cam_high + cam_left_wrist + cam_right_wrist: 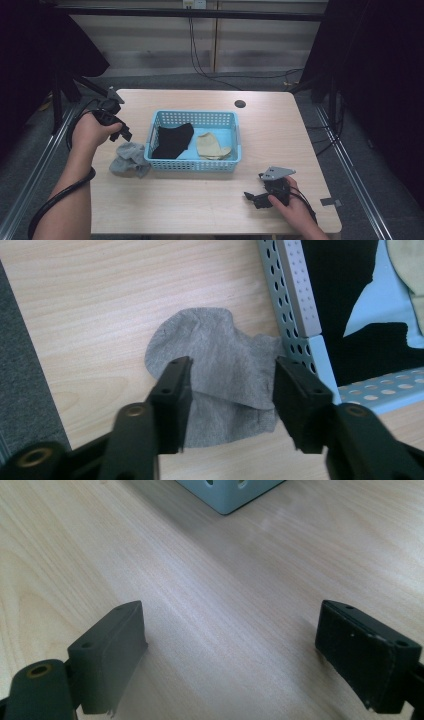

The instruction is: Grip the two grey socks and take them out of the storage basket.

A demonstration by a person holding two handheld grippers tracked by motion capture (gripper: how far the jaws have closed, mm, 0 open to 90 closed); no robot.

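Note:
A crumpled grey sock (129, 159) (220, 370) lies on the wooden table against the left wall of a light blue perforated basket (192, 167) (300, 300). My left gripper (124, 135) (232, 364) hovers just above the sock, open, its jaws straddling the cloth without pressing it. Inside the basket lie a black sock (172, 140) (350, 290) and a beige sock (210, 146) (407, 255). My right gripper (250, 197) (230, 615) rests low over bare table at the front right, open wide with nothing between its jaws, a basket corner (230, 500) ahead of it.
A round black hole (240, 104) sits in the tabletop behind the basket. A small strip of tape (331, 202) marks the table's front right corner. Cables run across the floor beyond the far edge. Bare wood stretches in front of the basket.

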